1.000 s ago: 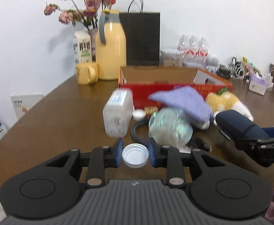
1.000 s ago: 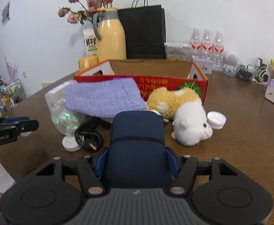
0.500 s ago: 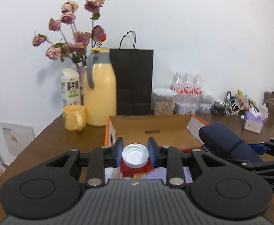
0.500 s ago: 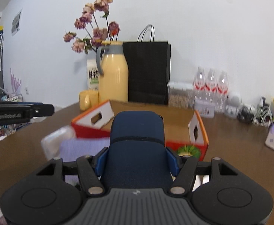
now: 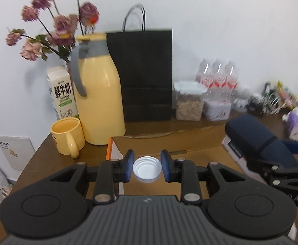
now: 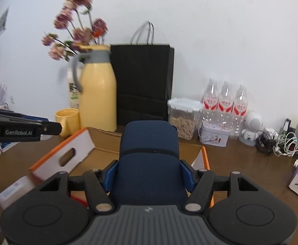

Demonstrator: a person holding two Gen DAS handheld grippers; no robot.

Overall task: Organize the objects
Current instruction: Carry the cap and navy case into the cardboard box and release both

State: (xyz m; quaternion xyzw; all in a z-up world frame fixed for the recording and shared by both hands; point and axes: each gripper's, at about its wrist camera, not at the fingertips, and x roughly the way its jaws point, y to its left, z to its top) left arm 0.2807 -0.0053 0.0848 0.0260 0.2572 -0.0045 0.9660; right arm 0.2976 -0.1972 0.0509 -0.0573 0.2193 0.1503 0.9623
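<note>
Transport is the step in hand: your left gripper (image 5: pixel 147 168) pinches a white bottle cap (image 5: pixel 147 168) and your right gripper (image 6: pixel 149 175) clamps a navy pouch (image 6: pixel 149 159), both over the cardboard box (image 5: pixel 200 143) toward 12 o'clock, so next lower and let go.

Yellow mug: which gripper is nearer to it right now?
Left. The left gripper, shut on a white cap, sits just right of the yellow mug over the cardboard box. The right gripper, holding a navy case, is farther right.
</note>
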